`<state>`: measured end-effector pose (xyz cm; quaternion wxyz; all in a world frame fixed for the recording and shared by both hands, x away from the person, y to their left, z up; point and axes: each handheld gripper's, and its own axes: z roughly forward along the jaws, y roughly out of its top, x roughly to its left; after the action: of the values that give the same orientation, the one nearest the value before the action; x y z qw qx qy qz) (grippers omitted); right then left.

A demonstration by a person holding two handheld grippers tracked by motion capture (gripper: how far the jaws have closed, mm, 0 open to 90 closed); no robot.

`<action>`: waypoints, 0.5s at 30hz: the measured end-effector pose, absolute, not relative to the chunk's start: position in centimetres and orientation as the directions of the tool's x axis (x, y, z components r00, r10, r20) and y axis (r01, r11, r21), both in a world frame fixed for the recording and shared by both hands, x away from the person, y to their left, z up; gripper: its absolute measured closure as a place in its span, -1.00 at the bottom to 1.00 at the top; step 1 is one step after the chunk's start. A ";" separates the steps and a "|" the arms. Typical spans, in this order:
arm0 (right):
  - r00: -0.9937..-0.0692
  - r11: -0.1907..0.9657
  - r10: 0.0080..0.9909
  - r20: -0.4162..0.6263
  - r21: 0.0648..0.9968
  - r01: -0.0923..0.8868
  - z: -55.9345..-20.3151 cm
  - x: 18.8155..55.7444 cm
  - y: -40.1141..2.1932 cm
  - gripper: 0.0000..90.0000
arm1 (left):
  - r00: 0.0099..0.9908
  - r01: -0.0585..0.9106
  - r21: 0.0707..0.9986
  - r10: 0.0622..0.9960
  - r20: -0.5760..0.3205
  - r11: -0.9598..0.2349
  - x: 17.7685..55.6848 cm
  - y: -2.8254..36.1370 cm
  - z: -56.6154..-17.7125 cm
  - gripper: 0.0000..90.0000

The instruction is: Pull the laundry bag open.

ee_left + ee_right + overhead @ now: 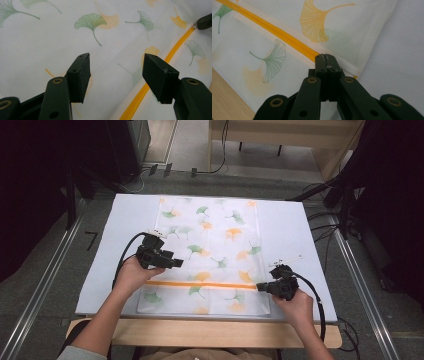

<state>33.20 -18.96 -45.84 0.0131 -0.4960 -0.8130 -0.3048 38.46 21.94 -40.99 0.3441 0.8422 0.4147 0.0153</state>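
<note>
A white board covers the table point(290, 235), and spread flat down its middle lies a pale cloth bag point(210, 255) printed with green and orange ginkgo leaves, an orange zipper point(200, 285) running across it near the person's edge. The left gripper point(116, 72) hovers over the bag's left side just above the zipper, its jaws spread wide with nothing between them. The right gripper point(327, 61) sits at the zipper's right end, jaws pressed together on the zipper end there.
</note>
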 end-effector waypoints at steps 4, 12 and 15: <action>-0.516 0.326 0.794 0.321 0.492 0.807 -45.8 33.3 -18.7 1.00 | 0.655 0.689 0.591 0.710 -0.259 -0.419 38.4 21.9 -41.0 -0.12; -0.503 0.312 0.818 0.281 0.518 0.797 -45.0 33.2 -19.3 0.98 | 0.650 0.692 0.592 0.714 -0.260 -0.414 38.4 22.1 -41.0 -0.11; -0.467 0.282 0.837 0.287 0.505 0.816 -45.0 33.0 -20.4 0.92 | 0.650 0.690 0.597 0.713 -0.262 -0.410 38.4 22.1 -41.0 -0.12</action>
<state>33.00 -20.37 -44.97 -0.0173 -0.5162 -0.8003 -0.3046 38.41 22.07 -40.96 0.3471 0.8395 0.4177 0.0169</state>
